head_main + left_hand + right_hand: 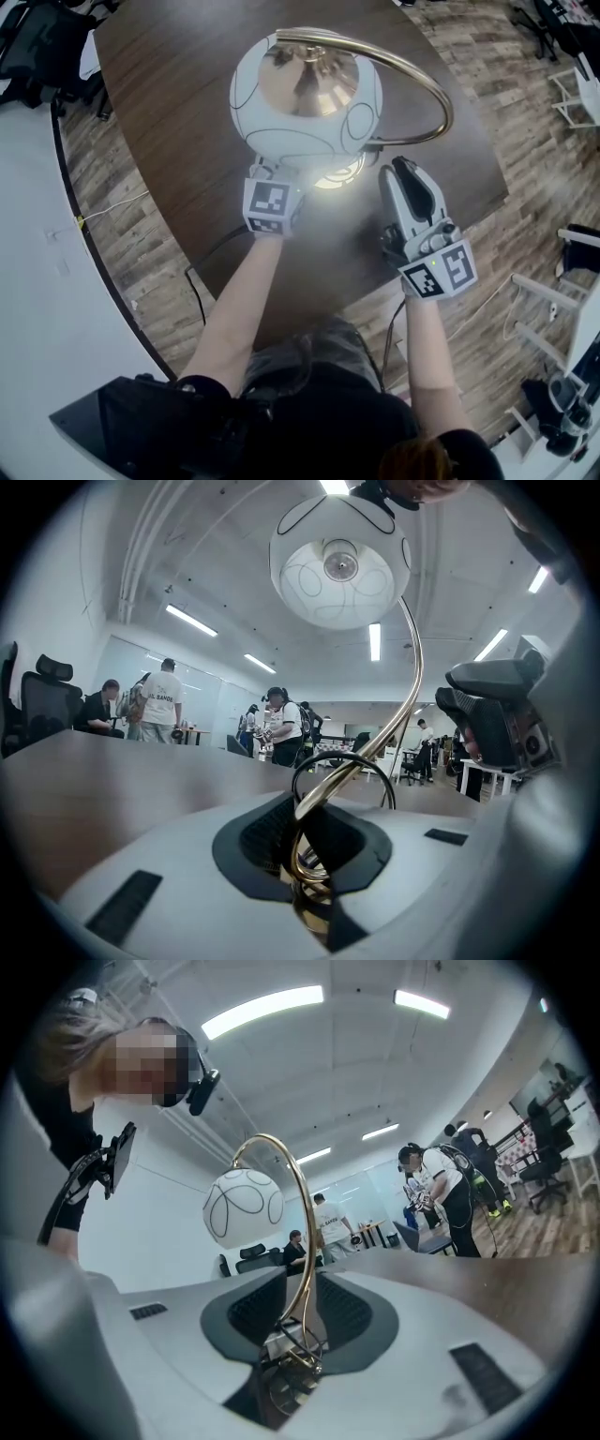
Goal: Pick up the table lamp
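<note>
So the table lamp point(305, 94), a white globe shade w/ thin black loops drawn on it and a shiny brass cap, is right in front of the person over the dark brown wooden table point(169, 103). It's lit, w/ a glow on the wood under it. Can't tell if the base is off the tabletop yet. Its thin curved brass stem point(427, 89) arcs out to the right and comes back down by the base.

Left gripper point(270, 178) is tucked in low under the globe, fingers pinching the brass tube near the bottom, pads tight on it. Right gripper point(401, 178) sits just beside the base on the other side. Its fingers are spread w/ the stem running up between them, not squeezing it afaict.

What worries me, imo: only one pinch is on a slick round tube, and the big globe sits way up top. If they lift like this the lamp prob twists in the pads and the globe swings or tips. The right fingers could also knock the stem if that hand drifts sideways. And there's a black cord point(195, 281) trailing off the table edge, which could snag and yank the lamp mid-lift.
</note>
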`<action>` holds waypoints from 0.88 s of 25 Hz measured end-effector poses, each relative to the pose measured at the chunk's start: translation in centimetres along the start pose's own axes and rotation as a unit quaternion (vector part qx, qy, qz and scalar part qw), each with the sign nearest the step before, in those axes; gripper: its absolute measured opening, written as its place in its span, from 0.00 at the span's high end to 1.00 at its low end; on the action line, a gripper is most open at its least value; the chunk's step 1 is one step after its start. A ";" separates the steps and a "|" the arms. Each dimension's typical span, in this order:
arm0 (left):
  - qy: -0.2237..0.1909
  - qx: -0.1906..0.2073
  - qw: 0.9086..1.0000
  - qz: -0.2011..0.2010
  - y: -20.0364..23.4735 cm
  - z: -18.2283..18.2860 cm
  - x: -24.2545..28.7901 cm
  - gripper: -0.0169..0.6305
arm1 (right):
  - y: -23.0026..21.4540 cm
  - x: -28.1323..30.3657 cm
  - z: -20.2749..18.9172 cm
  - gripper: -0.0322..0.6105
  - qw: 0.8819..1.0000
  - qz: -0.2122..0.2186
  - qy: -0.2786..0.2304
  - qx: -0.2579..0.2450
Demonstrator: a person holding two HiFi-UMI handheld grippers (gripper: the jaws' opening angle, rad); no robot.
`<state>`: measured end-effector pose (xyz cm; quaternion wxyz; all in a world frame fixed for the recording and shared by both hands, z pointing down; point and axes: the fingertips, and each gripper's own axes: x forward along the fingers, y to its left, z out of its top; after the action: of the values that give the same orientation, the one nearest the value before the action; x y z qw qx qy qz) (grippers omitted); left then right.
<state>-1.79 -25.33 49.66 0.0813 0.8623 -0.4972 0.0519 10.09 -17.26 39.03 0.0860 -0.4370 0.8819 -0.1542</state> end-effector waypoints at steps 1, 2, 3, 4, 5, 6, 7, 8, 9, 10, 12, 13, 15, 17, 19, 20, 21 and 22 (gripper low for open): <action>0.000 -0.001 1.000 0.000 0.0 0.0 0.0 0.91 | 0.0 0.0 0.4 0.79 1.000 0.000 -0.005 0.000; 0.000 -0.002 1.000 0.000 0.0 0.0 0.0 0.91 | 0.1 0.1 0.8 0.78 1.000 0.001 -0.009 -0.001; 0.001 -0.004 1.000 -0.001 0.0 0.0 0.0 0.91 | 0.1 0.2 1.1 0.74 1.000 0.001 -0.012 -0.002; 0.001 -0.007 1.000 -0.001 0.0 0.0 0.0 0.91 | 0.2 0.3 1.4 0.74 1.000 0.002 -0.016 -0.004; 0.002 -0.010 1.000 0.000 0.0 0.0 0.0 0.91 | 0.1 0.4 1.8 0.74 1.000 0.004 -0.020 -0.006; 0.004 -0.013 1.000 0.001 0.0 0.0 0.0 0.91 | 0.1 0.6 2.1 0.74 1.000 0.005 -0.024 -0.008; 0.004 -0.015 1.000 0.002 0.0 0.0 -0.1 0.91 | 0.0 0.7 2.5 0.74 1.000 0.007 -0.028 -0.010; 0.005 -0.016 1.000 0.003 0.0 0.0 -0.1 0.91 | -0.1 0.8 2.8 0.74 0.999 0.009 -0.031 -0.013; 0.005 -0.016 1.000 0.003 -0.1 0.0 -0.1 0.91 | -0.2 0.9 3.2 0.74 0.999 0.010 -0.033 -0.015; 0.005 -0.016 1.000 0.002 -0.1 0.0 -0.1 0.91 | -0.3 1.0 3.6 0.74 0.999 0.012 -0.035 -0.019; 0.005 -0.016 1.000 -0.001 -0.2 0.0 0.0 0.91 | -0.4 1.2 4.4 0.74 0.999 0.014 -0.038 -0.028; 0.004 -0.017 1.000 -0.002 -0.2 0.0 0.1 0.91 | -0.5 1.4 4.8 0.74 0.999 0.015 -0.039 -0.032; 0.003 -0.019 1.000 -0.002 -0.2 0.1 0.1 0.91 | -0.5 1.6 5.3 0.74 0.998 0.018 -0.039 -0.038; 0.002 -0.017 1.000 -0.001 -0.2 0.1 0.0 0.91 | -0.4 1.8 5.7 0.74 0.998 0.020 -0.037 -0.044; 0.001 -0.011 1.000 -0.005 -0.3 0.2 0.1 0.91 | -0.3 2.1 6.3 0.74 0.998 0.019 -0.035 -0.052; 0.000 -0.010 1.000 -0.007 -0.3 0.3 0.2 0.91 | -0.3 2.3 6.6 0.74 0.998 0.018 -0.034 -0.056; -0.002 -0.009 1.000 -0.008 -0.3 0.4 0.3 0.91 | -0.2 2.4 6.9 0.74 0.998 0.016 -0.033 -0.059; -0.004 -0.008 1.000 -0.008 -0.3 0.5 0.3 0.91 | -0.2 2.5 7.1 0.74 0.997 0.015 -0.031 -0.063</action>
<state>-1.35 -25.53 49.19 0.0862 0.8657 -0.4911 0.0438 10.71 -20.78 32.40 0.0880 -0.4328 0.8933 -0.0835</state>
